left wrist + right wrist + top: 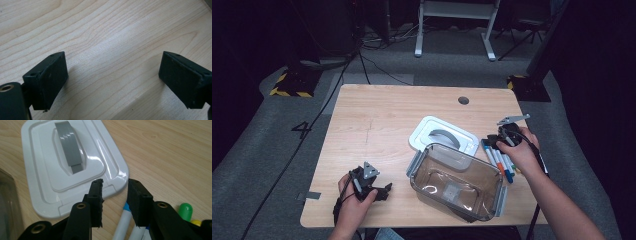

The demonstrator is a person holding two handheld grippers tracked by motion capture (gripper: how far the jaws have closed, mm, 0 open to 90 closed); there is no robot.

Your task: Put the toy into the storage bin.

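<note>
Several markers [499, 162] lie side by side on the wooden table [377, 125], right of a clear plastic container [457, 182]. My right gripper [488, 142] hovers at their far ends, jaws apart. In the right gripper view, a white marker with a blue band [122, 222] lies between the jaws of the right gripper [115, 182], with a gap on each side of it. My left gripper [387, 191] rests near the table's front left. In its own view, the left gripper [112, 75] stands open over bare wood.
The container's white lid [442, 135] with a grey handle [68, 145] lies flat behind the container, just left of the right gripper. A green cap [186, 211] and a yellow one [196, 222] show to the right of the jaws. A round hole [463, 100] sits near the table's far edge.
</note>
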